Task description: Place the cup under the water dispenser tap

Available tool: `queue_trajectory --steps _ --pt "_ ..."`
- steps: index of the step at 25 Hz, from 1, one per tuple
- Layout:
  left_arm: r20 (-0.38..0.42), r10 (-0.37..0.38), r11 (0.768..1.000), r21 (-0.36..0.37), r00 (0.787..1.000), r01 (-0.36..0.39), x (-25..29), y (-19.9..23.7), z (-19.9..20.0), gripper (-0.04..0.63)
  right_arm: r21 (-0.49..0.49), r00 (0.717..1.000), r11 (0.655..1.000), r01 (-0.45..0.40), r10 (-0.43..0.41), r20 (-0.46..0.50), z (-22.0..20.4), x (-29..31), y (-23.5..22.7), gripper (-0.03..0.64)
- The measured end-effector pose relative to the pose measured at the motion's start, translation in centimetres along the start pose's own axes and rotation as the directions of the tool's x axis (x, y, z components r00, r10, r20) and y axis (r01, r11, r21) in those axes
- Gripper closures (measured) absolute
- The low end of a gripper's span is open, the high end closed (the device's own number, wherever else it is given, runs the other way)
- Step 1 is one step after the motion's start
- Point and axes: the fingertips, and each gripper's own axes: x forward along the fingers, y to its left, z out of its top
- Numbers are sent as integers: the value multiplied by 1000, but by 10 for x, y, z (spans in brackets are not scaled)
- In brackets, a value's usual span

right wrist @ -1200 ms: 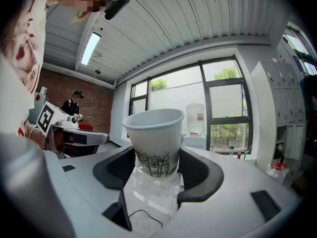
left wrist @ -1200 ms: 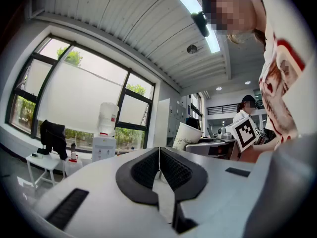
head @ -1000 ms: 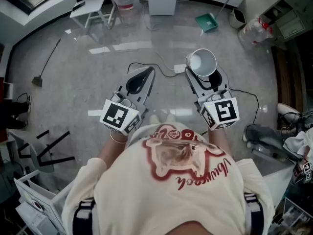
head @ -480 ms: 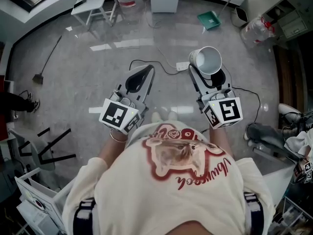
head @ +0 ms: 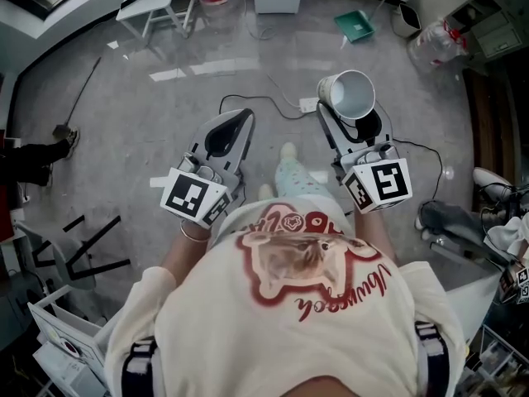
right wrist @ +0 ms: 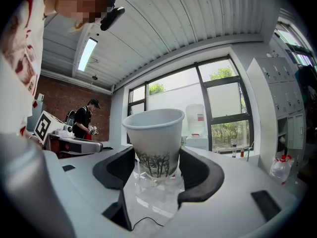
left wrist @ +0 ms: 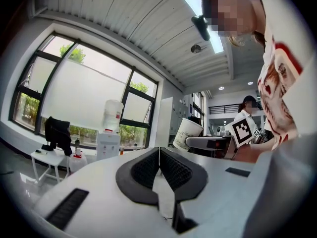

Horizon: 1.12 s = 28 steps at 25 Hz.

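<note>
What the right gripper (right wrist: 156,166) (head: 350,121) holds: the cup (right wrist: 153,135) (head: 347,96), pinched low on its body between the two dark pads, the jaws set only as far apart as the cup is wide.
Cup: white paper with a dark tree print round its lower part; the mouth points away from the gripper, and the head view shows a bare white inside.
Left gripper (left wrist: 159,155) (head: 234,122): jaws closed, pad tips touching, nothing between them.
Both grippers: held out in front of the person's body, side by side and apart, above the floor (head: 149,139) (each marker cube sits at the end nearest the body).
Water dispenser (left wrist: 109,140) (right wrist: 196,133): white, with a bottle on top. It stands by the big window, well apart from the cup, and in the right gripper view it is partly hidden behind the cup.
Floor: grey and glossy, with a black cable (head: 263,104) running to a white power strip (head: 307,103) between the two grippers.
Farther off: a green dustpan (head: 355,25) lies on the floor beyond the cup.
Second person (right wrist: 82,120): stands in dark clothes by a brick wall, seen in the right gripper view.
</note>
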Motion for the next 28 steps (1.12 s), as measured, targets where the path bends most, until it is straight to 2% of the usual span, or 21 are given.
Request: queue_trajectory --steps 4,8,12,17,21,24,28 --pt "18 34 999 -11 999 -34 14 20 3 572 -23 1000 1000 8 -8 3 2 19 -19 330" --pt "3 37 999 -14 999 -37 45 40 -2 572 -14 1000 1000 13 -14 -24 -8 52 -49 328" --pt "2 37 999 -7 999 -37 96 76 2 572 3 999 1000 -2 2 -36 -13 105 -86 328" --pt "39 47 999 11 998 -48 178 123 31 572 -5 999 999 -38 38 -25 0 174 -140 328" --pt "70 61 998 25 996 -63 238 146 50 572 3 999 999 -35 35 -17 7 213 -191 328" --pt "83 83 996 16 993 -85 266 165 55 572 15 999 999 -36 36 -14 6 243 -218 328" --pt "56 112 994 -2 992 -112 283 191 48 572 30 998 998 -51 52 -34 -5 274 -232 330"
